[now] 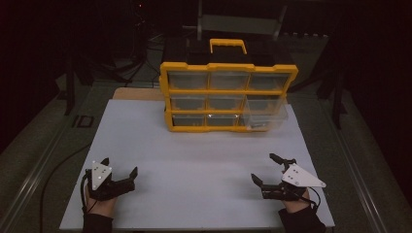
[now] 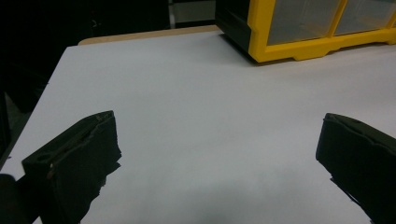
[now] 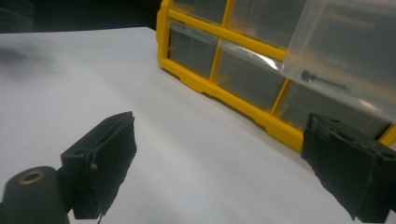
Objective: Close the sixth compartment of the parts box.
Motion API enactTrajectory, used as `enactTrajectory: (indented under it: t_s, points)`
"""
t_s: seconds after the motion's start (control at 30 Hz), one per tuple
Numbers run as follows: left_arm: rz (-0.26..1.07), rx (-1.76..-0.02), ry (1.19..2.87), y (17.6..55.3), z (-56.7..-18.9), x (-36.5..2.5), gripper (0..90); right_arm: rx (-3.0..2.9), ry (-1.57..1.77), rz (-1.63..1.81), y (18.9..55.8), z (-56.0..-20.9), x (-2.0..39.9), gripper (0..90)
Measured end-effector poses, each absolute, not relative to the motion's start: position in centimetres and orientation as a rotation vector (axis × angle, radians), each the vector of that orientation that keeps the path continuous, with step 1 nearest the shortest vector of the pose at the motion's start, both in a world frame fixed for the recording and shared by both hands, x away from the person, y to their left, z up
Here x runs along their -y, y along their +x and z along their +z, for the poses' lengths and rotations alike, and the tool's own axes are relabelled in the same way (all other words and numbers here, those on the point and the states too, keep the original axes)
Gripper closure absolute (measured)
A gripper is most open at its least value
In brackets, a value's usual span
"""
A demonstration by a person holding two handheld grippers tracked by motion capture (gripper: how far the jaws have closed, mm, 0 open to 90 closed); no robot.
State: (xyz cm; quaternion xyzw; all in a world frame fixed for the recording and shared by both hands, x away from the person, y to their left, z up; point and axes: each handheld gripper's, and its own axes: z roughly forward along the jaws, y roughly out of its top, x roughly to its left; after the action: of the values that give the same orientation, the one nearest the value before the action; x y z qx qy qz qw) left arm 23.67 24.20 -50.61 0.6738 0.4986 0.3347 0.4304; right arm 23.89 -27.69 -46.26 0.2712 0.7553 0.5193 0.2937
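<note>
Yellow plastic frames the drawer organizer (image 1: pixel 228 94), which stands upright at the far middle of the white table (image 1: pixel 194 165) with its front facing the person. It is wider than it is tall, so its long side runs left to right. A yellow carry handle (image 1: pixel 228 45) sticks up on top. Nine see-through drawers sit in three rows of three — the clear drawer (image 1: pixel 265 114) on the right side is pulled partway out toward the person.

The left gripper (image 1: pixel 120 169) rests low near the front left corner of the table, and the right gripper (image 1: pixel 266 169) rests near the front right corner. Both point forward, well apart from the organizer. Each has its black jaws spread wide and holds nothing. A hand holds each one from behind, and a grey three-cornered plate sits on top.

In the right gripper view a small dark screw (image 3: pixel 322 79) lies inside the pulled-out drawer — its walls look smooth and shiny.
</note>
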Motion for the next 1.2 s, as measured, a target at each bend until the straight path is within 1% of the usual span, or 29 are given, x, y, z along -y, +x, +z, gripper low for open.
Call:
enactTrajectory:
  t_s: [0.23, 0.4, 0.47, 0.8, 0.93, 1.2]
  points:
    - [0.831, -1.234, 1.690, 23.7, -50.7, -24.0, 0.1, -2.083, 0.669, 1.405, 23.4, -44.5, 27.0, 10.2]
    - [0.784, -1.225, 1.667, 23.5, -50.5, -23.7, 0.1, -2.095, 0.666, 1.476, 23.6, -42.4, 26.9, 10.1]
    - [0.811, -1.212, 1.662, 23.6, -50.3, -23.7, 0.1, -2.087, 0.656, 1.470, 23.7, -41.4, 27.1, 10.1]
    - [0.835, -1.218, 1.634, 23.5, -50.1, -24.1, 0.1, -2.025, 0.616, 1.481, 24.1, -37.2, 28.1, 10.1]
    - [0.837, -1.213, 1.629, 23.4, -50.1, -24.1, 0.1, -1.994, 0.654, 1.487, 25.0, -36.7, 28.5, 10.0]
    - [0.830, -1.213, 1.627, 23.5, -50.2, -24.1, 0.1, -1.975, 0.715, 1.470, 26.8, -37.5, 28.7, 10.1]
